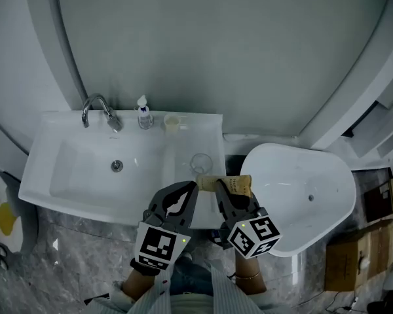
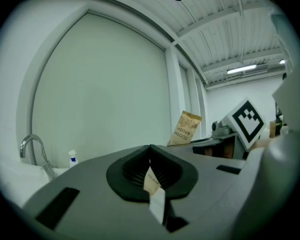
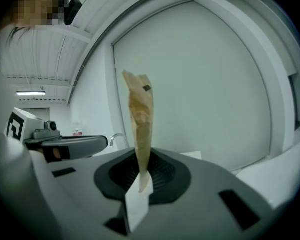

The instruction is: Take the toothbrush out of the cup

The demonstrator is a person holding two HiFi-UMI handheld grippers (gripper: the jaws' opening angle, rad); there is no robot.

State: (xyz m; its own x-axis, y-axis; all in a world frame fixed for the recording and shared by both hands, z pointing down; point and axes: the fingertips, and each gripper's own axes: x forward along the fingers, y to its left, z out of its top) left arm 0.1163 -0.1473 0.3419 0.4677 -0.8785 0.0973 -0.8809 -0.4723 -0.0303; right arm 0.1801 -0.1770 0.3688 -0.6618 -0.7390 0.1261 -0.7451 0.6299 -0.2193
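A brown paper toothbrush packet (image 1: 228, 184) is held over the counter's front edge, and my right gripper (image 1: 219, 191) is shut on its lower end. In the right gripper view the packet (image 3: 140, 119) stands upright out of the closed jaws of the right gripper (image 3: 140, 176). My left gripper (image 1: 190, 188) sits just left of it, and the left gripper (image 2: 151, 173) is shut on a small torn scrap of brown and white paper (image 2: 153, 186). A clear glass cup (image 1: 201, 163) stands on the counter just beyond both grippers. No bare toothbrush shows.
The white sink basin (image 1: 65, 175) with its chrome faucet (image 1: 98, 110) lies to the left. A soap bottle (image 1: 143, 113) and a small cream cup (image 1: 172, 122) stand at the back edge. A white rounded fixture (image 1: 308, 201) is at right, with cardboard boxes (image 1: 354, 260) on the floor.
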